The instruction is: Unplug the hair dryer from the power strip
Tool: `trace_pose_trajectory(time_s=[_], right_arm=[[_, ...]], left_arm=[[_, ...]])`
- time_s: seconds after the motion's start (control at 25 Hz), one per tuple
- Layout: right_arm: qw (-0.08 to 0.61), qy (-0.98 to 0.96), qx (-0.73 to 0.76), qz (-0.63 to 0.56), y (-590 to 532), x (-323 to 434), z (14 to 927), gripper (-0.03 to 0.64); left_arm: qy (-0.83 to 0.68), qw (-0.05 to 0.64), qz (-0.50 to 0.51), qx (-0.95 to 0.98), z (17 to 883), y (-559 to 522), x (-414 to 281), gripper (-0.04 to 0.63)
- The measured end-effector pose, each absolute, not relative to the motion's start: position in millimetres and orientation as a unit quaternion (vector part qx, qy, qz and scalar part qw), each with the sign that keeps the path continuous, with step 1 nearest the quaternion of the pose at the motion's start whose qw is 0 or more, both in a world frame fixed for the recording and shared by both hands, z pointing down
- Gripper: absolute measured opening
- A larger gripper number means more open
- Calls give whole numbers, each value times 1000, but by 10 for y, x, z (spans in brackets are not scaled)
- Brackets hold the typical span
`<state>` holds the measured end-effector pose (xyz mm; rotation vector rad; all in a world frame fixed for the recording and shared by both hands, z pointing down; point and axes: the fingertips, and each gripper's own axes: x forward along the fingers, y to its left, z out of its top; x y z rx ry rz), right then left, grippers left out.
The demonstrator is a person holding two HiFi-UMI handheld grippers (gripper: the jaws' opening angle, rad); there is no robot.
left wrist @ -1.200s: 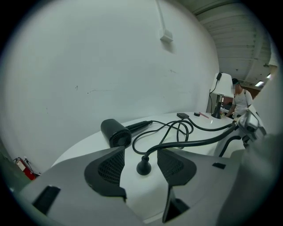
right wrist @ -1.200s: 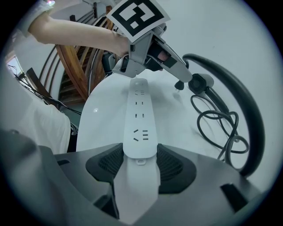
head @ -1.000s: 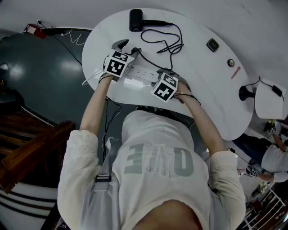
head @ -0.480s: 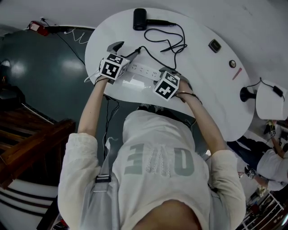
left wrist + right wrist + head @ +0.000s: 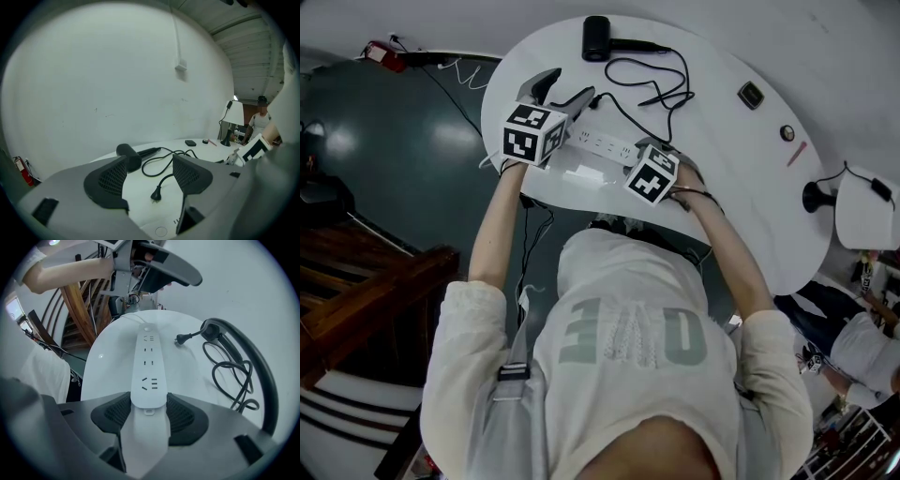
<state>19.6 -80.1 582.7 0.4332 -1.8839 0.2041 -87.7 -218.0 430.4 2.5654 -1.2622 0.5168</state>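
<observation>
The white power strip [image 5: 148, 363] lies on the round white table [image 5: 741, 187], and my right gripper [image 5: 149, 416] is shut on its near end. The black plug [image 5: 182, 339] lies loose on the table beside the strip's far end, out of every socket. Its cord [image 5: 661, 86] runs in loops to the black hair dryer [image 5: 597, 37] at the far edge. My left gripper [image 5: 150, 180] hangs above the table with the plug [image 5: 156, 194] below and beyond it. Its jaws have just been opening and nothing is between them.
On the table's right part lie a small dark box [image 5: 750, 94], a round knob [image 5: 787, 132] and a red pen [image 5: 794, 150]. A white lamp [image 5: 862, 206] stands at the right edge. Wooden stairs [image 5: 366, 300] rise at the left; a person [image 5: 872, 328] sits at the lower right.
My left gripper has risen from the strip's far end and its jaws stand wider. The right gripper has kept its hold and place.
</observation>
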Motion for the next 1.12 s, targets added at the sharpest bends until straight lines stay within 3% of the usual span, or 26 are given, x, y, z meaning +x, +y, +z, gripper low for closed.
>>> trace_pose_trajectory(time_s=[0.12, 0.24, 0.28, 0.8, 1.12], right_arm=[[562, -801, 186, 84, -789, 191, 5827, 242], [561, -803, 185, 82, -784, 189, 5827, 243], [560, -803, 185, 82, -787, 187, 5826, 242], [517, -831, 191, 77, -788, 78, 5642, 256], [452, -870, 194, 45, -815, -224, 5032, 255]], left_arm=[[-443, 107, 141, 879, 4063, -2155, -825, 287], [-483, 72, 110, 866, 3835, -2128, -833, 31], [-491, 59, 104, 863, 3761, -2113, -824, 19], [-506, 56, 24, 860, 3272, -1980, -691, 14], [-507, 49, -1, 861, 3056, -1981, -682, 14]])
